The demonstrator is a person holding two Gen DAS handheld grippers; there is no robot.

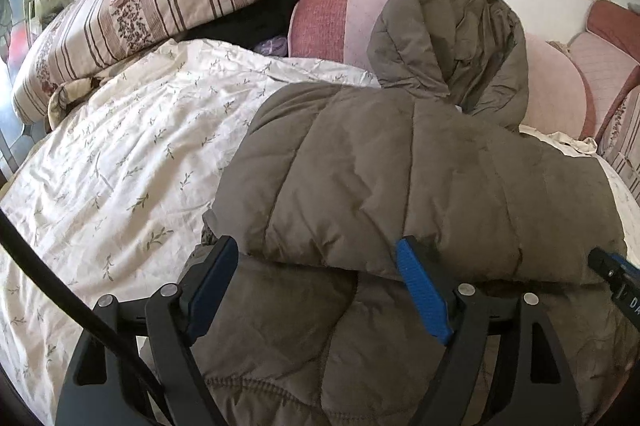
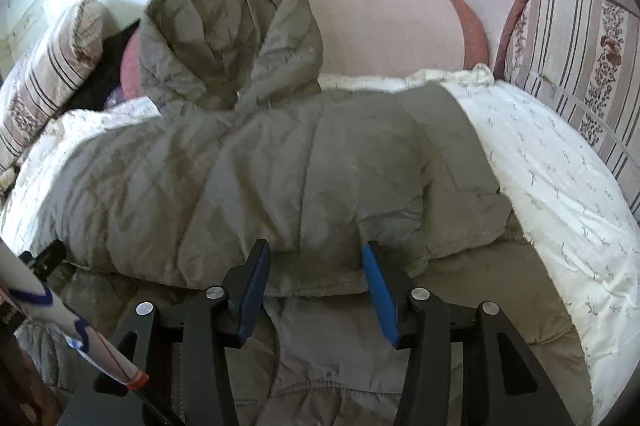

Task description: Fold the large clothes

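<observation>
A brown quilted hooded jacket (image 1: 400,165) lies on a white flowered sheet (image 1: 120,165). Its upper half is doubled over the lower half, and the hood (image 1: 452,37) leans on the pink cushions behind. My left gripper (image 1: 316,254) is open, its blue pads either side of the folded edge near the jacket's left end. In the right wrist view the jacket (image 2: 260,177) fills the middle. My right gripper (image 2: 316,250) is open too, with the same folded edge lying loose between its pads. The right gripper's tip (image 1: 612,266) shows at the left wrist view's edge.
A striped floral bolster (image 1: 140,13) and a black garment (image 1: 248,17) lie at the back left. Pink cushions (image 2: 380,25) line the white wall. A striped upholstered side (image 2: 580,73) bounds the bed on the right. A white sleeve (image 2: 60,314) crosses the lower left.
</observation>
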